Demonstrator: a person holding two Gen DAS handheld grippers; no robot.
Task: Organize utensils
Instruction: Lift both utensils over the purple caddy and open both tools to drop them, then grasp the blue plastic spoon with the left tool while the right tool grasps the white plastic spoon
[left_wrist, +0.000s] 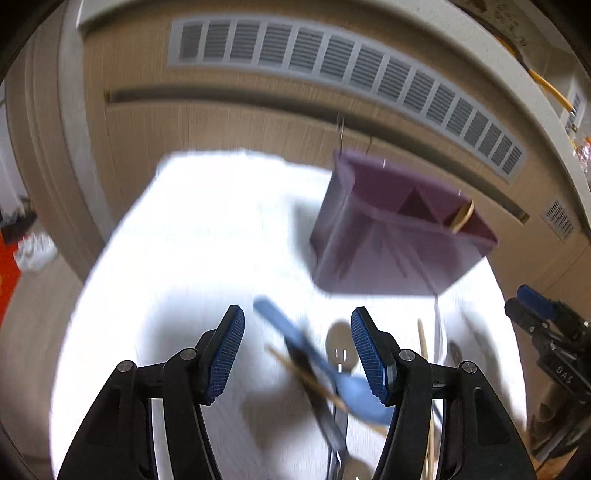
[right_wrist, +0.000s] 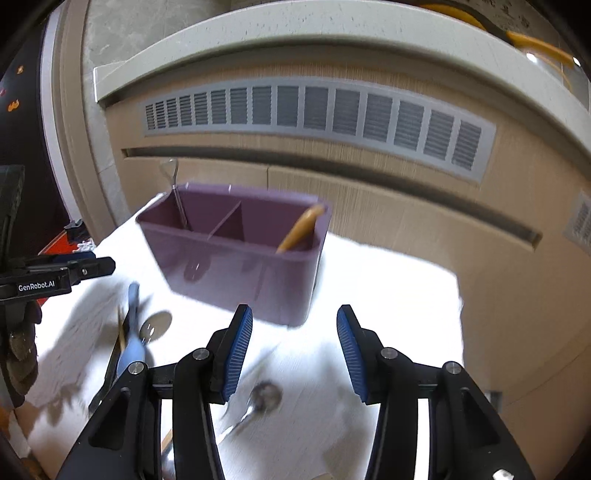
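Note:
A purple divided utensil holder (left_wrist: 391, 236) (right_wrist: 236, 258) stands on a white cloth (left_wrist: 192, 258) (right_wrist: 369, 295). A metal utensil (right_wrist: 177, 199) stands in its left compartment and a wooden one (right_wrist: 299, 229) (left_wrist: 461, 218) in its right. Loose on the cloth lie a blue spoon (left_wrist: 314, 354) (right_wrist: 131, 343), a wooden chopstick (left_wrist: 306, 376), a dark-handled utensil (left_wrist: 317, 398) and metal spoons (left_wrist: 341, 347) (right_wrist: 258, 400). My left gripper (left_wrist: 297, 354) is open over this pile, holding nothing. My right gripper (right_wrist: 295, 350) is open and empty in front of the holder.
A wooden cabinet front with a grey vent grille (left_wrist: 332, 62) (right_wrist: 314, 114) rises right behind the cloth. The right gripper shows at the right edge of the left wrist view (left_wrist: 546, 328); the left gripper shows at the left of the right wrist view (right_wrist: 55, 277).

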